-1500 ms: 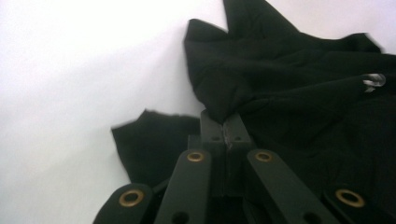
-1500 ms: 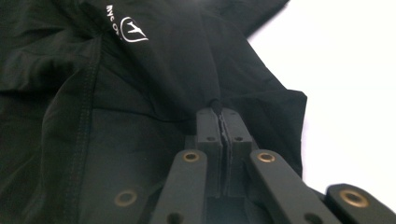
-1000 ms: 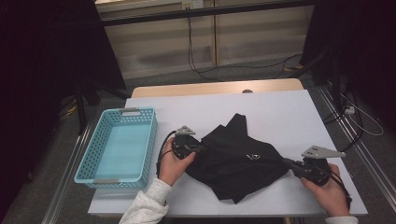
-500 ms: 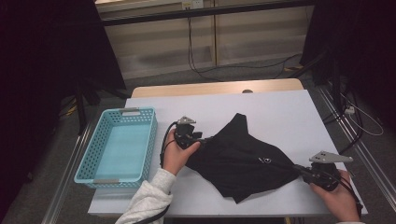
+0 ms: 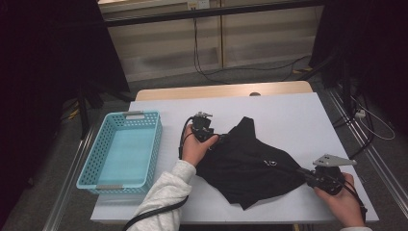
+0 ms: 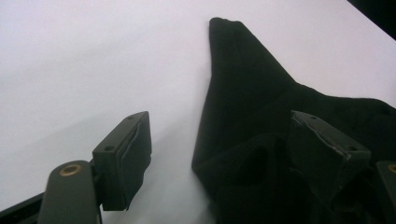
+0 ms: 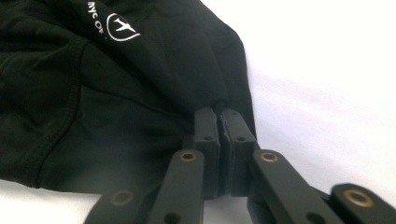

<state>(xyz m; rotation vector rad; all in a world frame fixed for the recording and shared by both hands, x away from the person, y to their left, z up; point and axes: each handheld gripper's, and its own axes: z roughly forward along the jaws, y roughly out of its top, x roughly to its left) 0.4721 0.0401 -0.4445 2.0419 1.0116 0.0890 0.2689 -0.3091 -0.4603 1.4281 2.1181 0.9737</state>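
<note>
The white bench [image 5: 288, 115] carries everything, and the black garment [image 5: 250, 163] lies spread across its middle and right, one pointed flap reaching toward the far edge. The blue basket [image 5: 91, 163] sits empty at the left edge, well apart from the cloth. My left gripper [image 6: 224, 154] rests at the garment's left corner; its fingers have just been opening and now stand released, with a bunched fold lying loose between them but not pinched. My right gripper [image 7: 220, 122] is clenched on the garment's right corner, fabric caught thin between its fingers [image 7: 208, 130]. The risk I see: with only one corner held, any pull from my right would drag the whole garment sideways and rumple it. The thin pinch on the right could also slip off the hem.
</note>
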